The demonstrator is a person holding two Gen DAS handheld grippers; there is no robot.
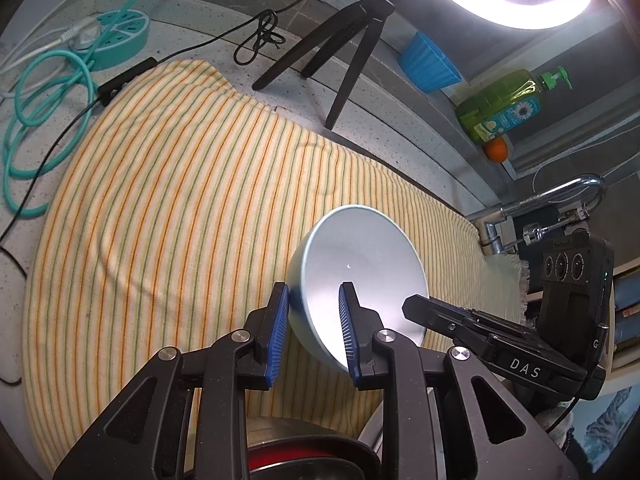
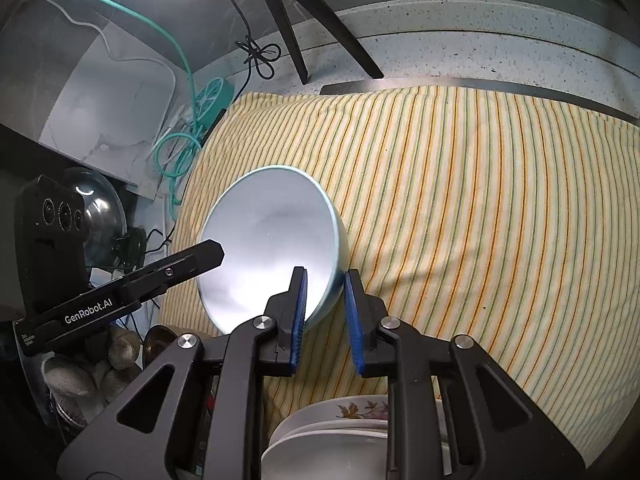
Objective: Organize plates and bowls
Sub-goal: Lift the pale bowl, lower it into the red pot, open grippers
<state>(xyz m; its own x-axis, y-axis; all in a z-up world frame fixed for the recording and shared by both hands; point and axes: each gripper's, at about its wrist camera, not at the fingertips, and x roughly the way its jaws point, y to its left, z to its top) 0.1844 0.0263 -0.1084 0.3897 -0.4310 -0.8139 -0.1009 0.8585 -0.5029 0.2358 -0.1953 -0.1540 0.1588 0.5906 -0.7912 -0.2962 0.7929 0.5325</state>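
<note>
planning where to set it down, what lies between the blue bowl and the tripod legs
Only bare striped towel, then a strip of speckled counter, between the blue bowl and the tripod; left wrist view shows it.

Pale blue bowl (image 1: 360, 276), tilted on edge above striped towel (image 1: 160, 200)

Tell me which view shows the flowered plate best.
The right wrist view: the flowered plate sits at the bottom edge on a white stack, partly hidden by the claw. The left wrist view does not show its pattern at all.
</note>
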